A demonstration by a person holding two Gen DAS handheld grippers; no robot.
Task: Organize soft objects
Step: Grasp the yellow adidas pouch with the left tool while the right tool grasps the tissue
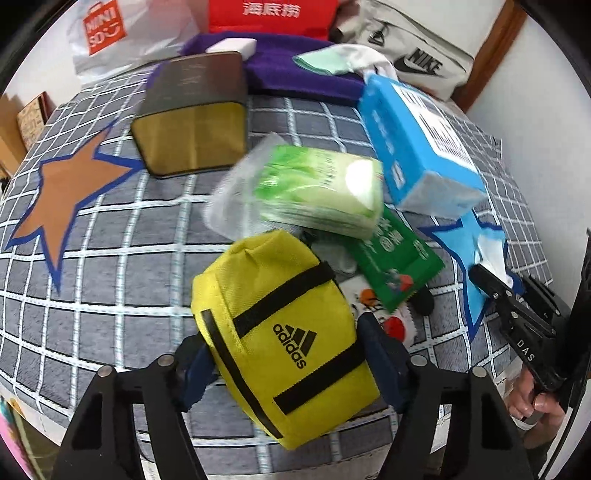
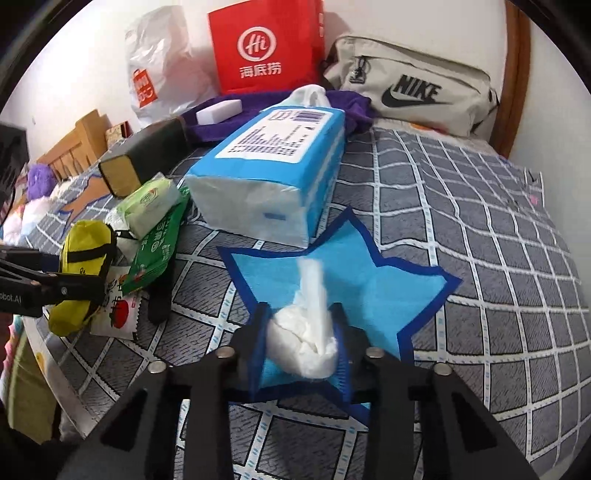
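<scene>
My left gripper [image 1: 284,354] is shut on a yellow Adidas pouch [image 1: 284,332] and holds it above the checked bedspread; the pouch also shows in the right wrist view [image 2: 83,251]. My right gripper [image 2: 301,332] is shut on a crumpled white tissue [image 2: 306,343] over a blue star patch [image 2: 343,273]. A blue tissue pack [image 2: 273,170] lies just beyond it. A green wet-wipe pack [image 1: 325,192] and a green snack packet [image 1: 395,262] lie ahead of the pouch.
A dark box with a gold end [image 1: 192,118] lies at the back left near an orange star patch [image 1: 66,195]. A purple towel [image 1: 295,74], red bag [image 2: 266,48], white Miniso bag [image 1: 110,33] and Nike bag [image 2: 413,88] line the wall.
</scene>
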